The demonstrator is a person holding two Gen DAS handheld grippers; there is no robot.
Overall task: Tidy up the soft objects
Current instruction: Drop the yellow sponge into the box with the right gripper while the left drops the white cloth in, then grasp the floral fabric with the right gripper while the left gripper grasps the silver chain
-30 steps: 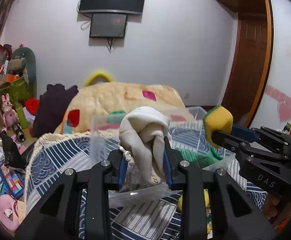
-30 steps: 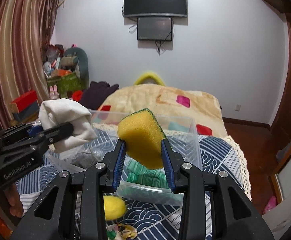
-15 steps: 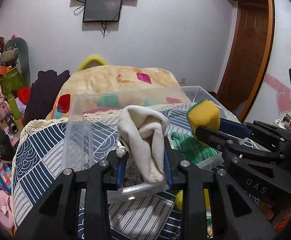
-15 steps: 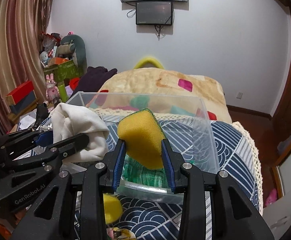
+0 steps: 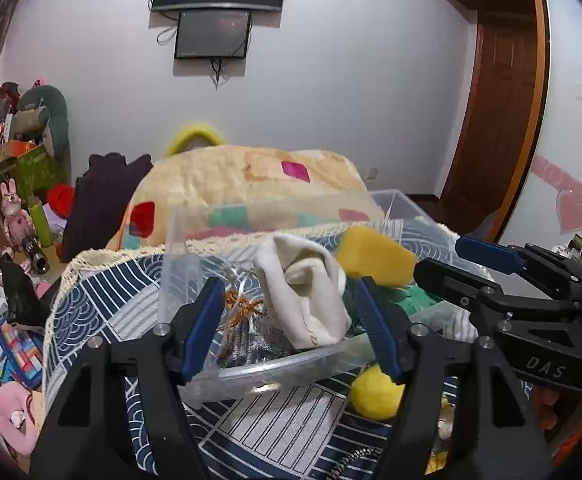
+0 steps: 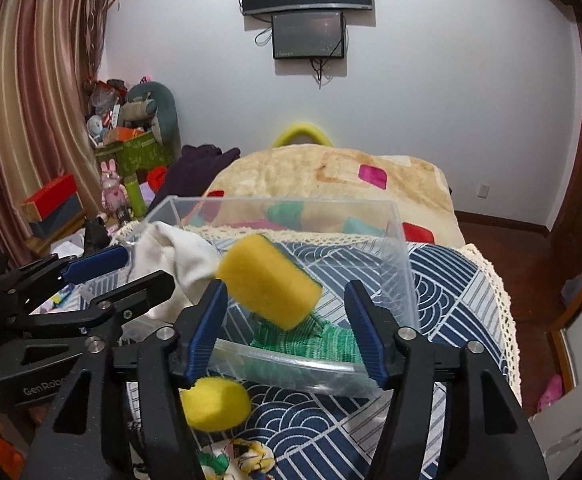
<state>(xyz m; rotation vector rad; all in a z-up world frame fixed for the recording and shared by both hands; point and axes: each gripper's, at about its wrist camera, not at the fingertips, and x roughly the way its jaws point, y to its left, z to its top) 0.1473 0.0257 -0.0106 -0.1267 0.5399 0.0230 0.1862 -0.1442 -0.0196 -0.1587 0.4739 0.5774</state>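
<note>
A clear plastic bin (image 5: 275, 364) (image 6: 399, 248) stands on the blue patterned bedspread. My left gripper (image 5: 291, 320) is open above its near rim; the cream cloth (image 5: 307, 292) (image 6: 175, 256) drops free between the jaws into the bin. My right gripper (image 6: 285, 326) is open too; the yellow sponge (image 6: 269, 282) (image 5: 375, 256) tumbles loose over a green knit piece (image 6: 311, 342) in the bin. A yellow ball (image 6: 215, 404) (image 5: 375, 394) lies on the bedspread in front of the bin.
A beige blanket (image 6: 331, 176) with coloured patches lies behind the bin. Small patterned soft pieces (image 6: 247, 456) lie at the near edge. Toys and boxes (image 6: 127, 140) crowd the floor at left. A wooden door (image 5: 499, 112) is at right.
Both grippers have opened. The cream cloth has left the left jaws and the yellow sponge has left the right jaws; both fall into the bin.
</note>
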